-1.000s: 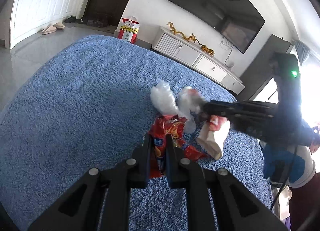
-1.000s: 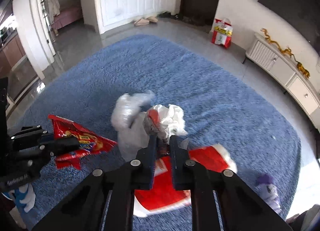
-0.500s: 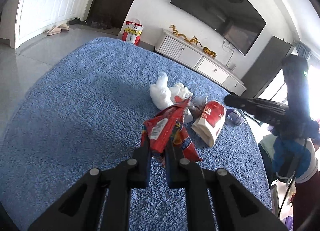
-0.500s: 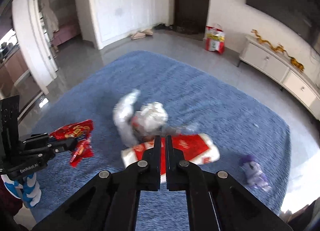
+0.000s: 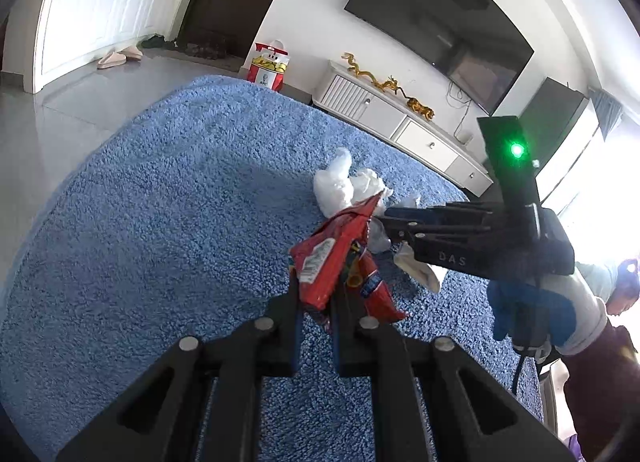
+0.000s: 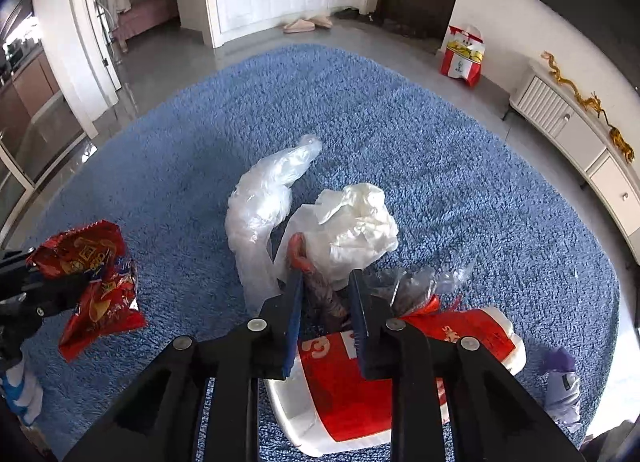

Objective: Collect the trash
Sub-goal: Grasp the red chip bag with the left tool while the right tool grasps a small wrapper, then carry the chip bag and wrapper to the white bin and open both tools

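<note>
spreading under everything is a shaggy blue rug, round-edged, with grey floor beyond it. far ahead of both pairs of tongs a white low cabinet runs along the wall under a dark television, and a red-and-white paper bag stands on the floor just off the rug's far edge.

next in size, a red-and-white paper bucket lies on its side on the rug, directly beneath the right tongs. ahead of those tongs lie a crumpled white plastic bag and, to its left, a long clear plastic bag, the two touching. just right of the right tongs sits a clear wrapper with dark contents. a small purple-and-white wrapper lies well off to their right, near the rug's edge.

the right tongs have just been opening and now stand part-way apart, pointing down over the pile; a dark brownish scrap with an orange tip shows in the gap, and i cannot tell whether either pad touches it.

the left tongs are pinched narrow on a red snack packet, lifted clear of the rug, off to the left of the right tongs. a blue-and-white gloved hand carries the right tongs.
</note>
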Available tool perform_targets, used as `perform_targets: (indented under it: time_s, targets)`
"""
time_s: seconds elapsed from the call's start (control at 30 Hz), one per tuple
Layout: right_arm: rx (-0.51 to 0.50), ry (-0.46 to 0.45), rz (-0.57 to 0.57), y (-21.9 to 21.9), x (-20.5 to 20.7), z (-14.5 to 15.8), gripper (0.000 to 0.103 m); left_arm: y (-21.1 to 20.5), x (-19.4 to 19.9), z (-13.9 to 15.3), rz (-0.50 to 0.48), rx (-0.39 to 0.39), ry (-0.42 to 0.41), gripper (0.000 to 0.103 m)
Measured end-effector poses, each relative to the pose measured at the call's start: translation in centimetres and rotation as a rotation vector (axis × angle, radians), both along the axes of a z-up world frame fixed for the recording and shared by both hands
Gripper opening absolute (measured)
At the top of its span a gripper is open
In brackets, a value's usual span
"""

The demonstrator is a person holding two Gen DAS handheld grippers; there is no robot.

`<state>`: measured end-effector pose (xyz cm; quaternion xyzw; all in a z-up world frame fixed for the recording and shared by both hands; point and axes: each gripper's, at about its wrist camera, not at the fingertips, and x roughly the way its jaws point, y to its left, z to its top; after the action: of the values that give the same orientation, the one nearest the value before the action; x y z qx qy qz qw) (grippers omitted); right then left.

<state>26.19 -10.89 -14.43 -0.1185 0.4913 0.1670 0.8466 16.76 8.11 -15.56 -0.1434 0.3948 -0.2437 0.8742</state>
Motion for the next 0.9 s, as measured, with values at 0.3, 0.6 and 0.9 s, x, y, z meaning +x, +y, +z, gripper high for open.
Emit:
perform_targets:
  time_s: [0.3,0.6,0.9]
  targets:
    - [-0.061,0.004,0.043,0.5,-0.4,-0.5,0.017,-0.3,0.1,-0.1,-0.004,-0.006,0.005,0.010]
    - [0.085,-0.035,-0.023,-3.2,-3.8,2.0,0.010,0.0,-0.6,0.4,-0.001,-0.008,0.006,0.010]
    - [0.331,-0.121,-0.013,-4.8,-8.4,8.7,0.009,0.5,-3.0,2.7,0.016,0.005,-0.031,0.010]
